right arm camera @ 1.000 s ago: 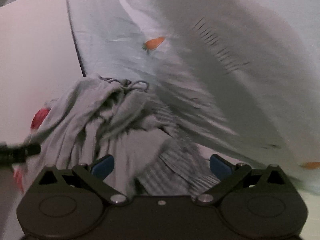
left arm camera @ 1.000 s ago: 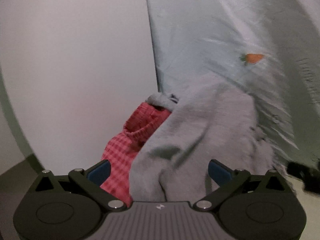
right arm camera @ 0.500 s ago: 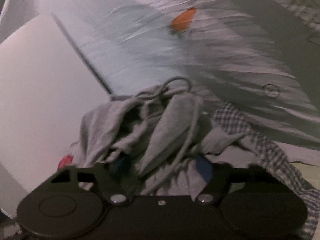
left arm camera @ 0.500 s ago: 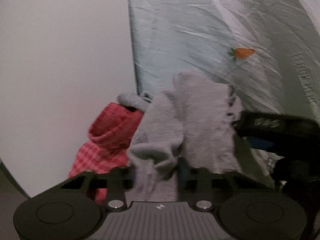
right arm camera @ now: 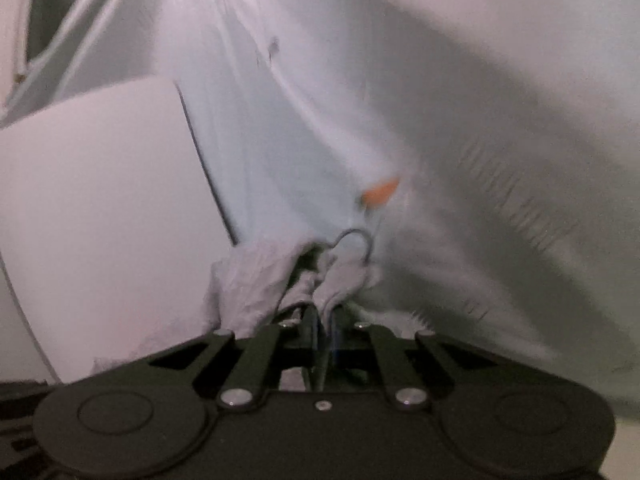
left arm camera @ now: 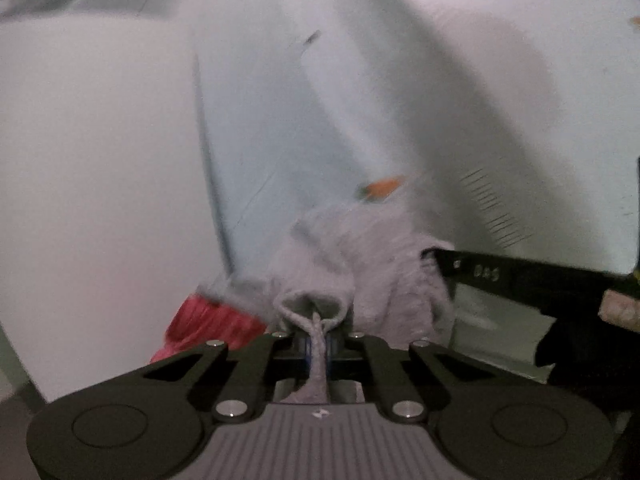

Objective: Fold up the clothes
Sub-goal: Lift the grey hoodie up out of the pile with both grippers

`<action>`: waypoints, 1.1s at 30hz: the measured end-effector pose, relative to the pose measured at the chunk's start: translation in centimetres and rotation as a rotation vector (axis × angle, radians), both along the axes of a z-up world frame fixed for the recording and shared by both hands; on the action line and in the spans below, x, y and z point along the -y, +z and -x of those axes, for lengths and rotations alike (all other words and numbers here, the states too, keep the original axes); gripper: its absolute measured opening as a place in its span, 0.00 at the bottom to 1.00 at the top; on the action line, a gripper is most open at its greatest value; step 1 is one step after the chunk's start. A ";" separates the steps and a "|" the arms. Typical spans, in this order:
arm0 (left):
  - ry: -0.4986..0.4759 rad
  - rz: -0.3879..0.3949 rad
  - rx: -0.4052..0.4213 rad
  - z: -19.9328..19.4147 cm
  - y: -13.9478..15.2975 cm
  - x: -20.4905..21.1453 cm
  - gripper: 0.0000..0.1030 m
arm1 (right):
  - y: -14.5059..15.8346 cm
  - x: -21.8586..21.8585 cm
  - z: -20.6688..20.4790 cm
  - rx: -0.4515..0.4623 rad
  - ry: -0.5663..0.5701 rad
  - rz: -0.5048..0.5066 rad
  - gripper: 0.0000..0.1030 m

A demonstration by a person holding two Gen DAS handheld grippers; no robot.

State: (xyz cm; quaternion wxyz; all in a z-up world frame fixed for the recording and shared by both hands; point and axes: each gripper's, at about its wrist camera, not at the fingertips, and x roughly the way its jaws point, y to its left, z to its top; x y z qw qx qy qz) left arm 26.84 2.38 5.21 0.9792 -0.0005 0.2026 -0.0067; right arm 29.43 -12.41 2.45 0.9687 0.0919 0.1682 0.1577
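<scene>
A crumpled grey garment (left arm camera: 372, 264) hangs bunched in front of the left wrist camera. My left gripper (left arm camera: 318, 340) is shut on a thin fold of it that runs back between the jaws. In the right wrist view the same grey garment (right arm camera: 260, 280), with a loop of drawstring (right arm camera: 358, 240), is bunched at my right gripper (right arm camera: 322, 320), which is shut on its cloth. The right gripper's black body (left arm camera: 520, 276) reaches in from the right of the left wrist view and meets the garment. A red checked garment (left arm camera: 204, 328) lies below and left of the grey one.
A pale blue sheet (left arm camera: 360, 100) printed with an orange carrot (left arm camera: 382, 188) covers the bed behind. A white panel (left arm camera: 92, 180) stands along the left, also in the right wrist view as the white panel (right arm camera: 100, 208). The carrot print (right arm camera: 378, 194) sits just above the drawstring.
Both grippers went from wide open over the pile to shut on the grey garment. Both have risen, lifting the grey cloth off the red checked one.
</scene>
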 end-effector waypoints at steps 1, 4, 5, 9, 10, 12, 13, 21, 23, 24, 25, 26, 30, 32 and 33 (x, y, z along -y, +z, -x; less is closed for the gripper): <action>-0.024 -0.005 0.028 1.1 0.9 0.8 0.06 | 0.9 0.8 1.5 0.028 -0.014 0.003 0.06; -0.099 -0.005 0.093 4.5 3.2 3.1 0.06 | 3.4 3.8 6.3 0.108 -0.074 -0.007 0.05; -0.124 0.001 0.111 5.6 3.9 3.8 0.06 | 4.3 4.8 8.0 0.138 -0.099 -0.008 0.04; -0.224 0.019 0.175 10.2 6.5 7.4 0.06 | 7.6 9.2 14.9 0.262 -0.198 0.005 0.04; -0.248 0.022 0.190 11.3 7.1 8.4 0.06 | 8.3 10.5 16.7 0.286 -0.221 0.008 0.04; -0.307 0.044 0.212 13.2 8.1 10.1 0.06 | 9.2 13.0 19.8 0.306 -0.269 0.003 0.04; -0.339 0.058 0.222 14.3 8.6 11.2 0.06 | 9.5 14.2 21.1 0.311 -0.296 0.000 0.04; -0.492 0.116 0.232 21.0 9.8 19.2 0.06 | 9.4 22.8 32.0 0.310 -0.470 0.036 0.04; -0.510 0.124 0.226 23.1 10.0 21.2 0.06 | 9.7 25.0 34.0 0.317 -0.507 0.028 0.04; -0.517 0.134 0.223 23.7 10.1 22.1 0.06 | 10.0 26.1 34.8 0.321 -0.528 0.028 0.04; -0.525 0.145 0.219 24.3 10.1 23.0 0.06 | 10.2 27.3 35.6 0.325 -0.549 0.031 0.04; -0.538 0.162 0.215 24.2 10.1 23.6 0.06 | 10.3 28.5 36.5 0.334 -0.572 0.043 0.04; -0.599 0.210 0.226 25.8 10.7 27.4 0.06 | 11.8 31.9 39.4 0.383 -0.651 0.092 0.04; -0.634 0.219 0.237 26.7 11.1 29.7 0.06 | 12.6 33.5 40.9 0.409 -0.692 0.117 0.04; -0.651 0.225 0.243 27.1 11.3 30.7 0.06 | 12.9 34.3 41.6 0.421 -0.712 0.125 0.04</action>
